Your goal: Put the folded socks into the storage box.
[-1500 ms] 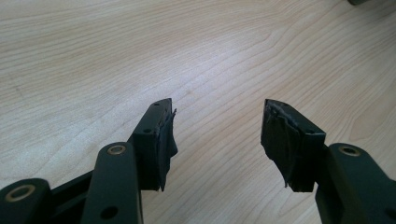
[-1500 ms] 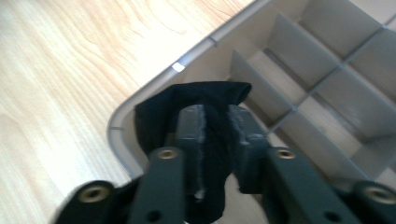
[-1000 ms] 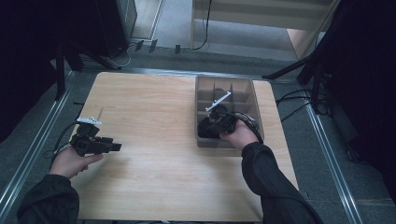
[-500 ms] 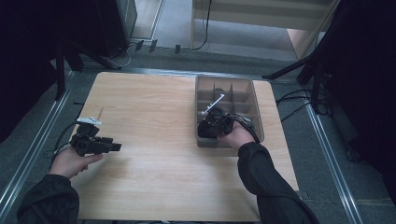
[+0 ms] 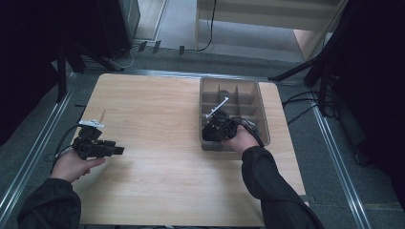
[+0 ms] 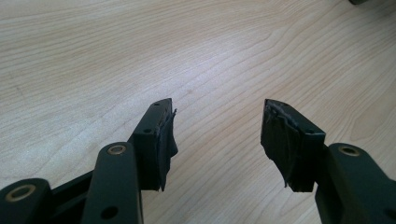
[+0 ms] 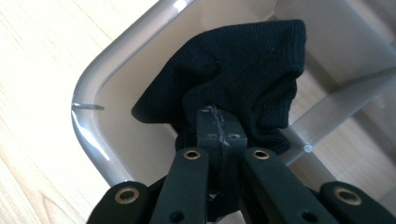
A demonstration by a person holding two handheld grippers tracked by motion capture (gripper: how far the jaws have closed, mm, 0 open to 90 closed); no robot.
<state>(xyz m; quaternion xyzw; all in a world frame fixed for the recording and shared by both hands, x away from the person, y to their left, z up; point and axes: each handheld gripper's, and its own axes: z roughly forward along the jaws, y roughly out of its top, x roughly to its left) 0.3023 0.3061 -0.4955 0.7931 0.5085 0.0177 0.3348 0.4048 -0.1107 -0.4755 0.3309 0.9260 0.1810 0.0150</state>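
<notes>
Right jaws' grip on black sock (image 7: 233, 74), in bin (image 7: 93, 93)

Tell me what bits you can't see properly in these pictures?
- Black knitted cloth: in the right gripper view, the right gripper hides its pinched part.
- Grey divided bin: in the high view, the hand covers its near compartments; the far ones are too dark and small to read.
</notes>
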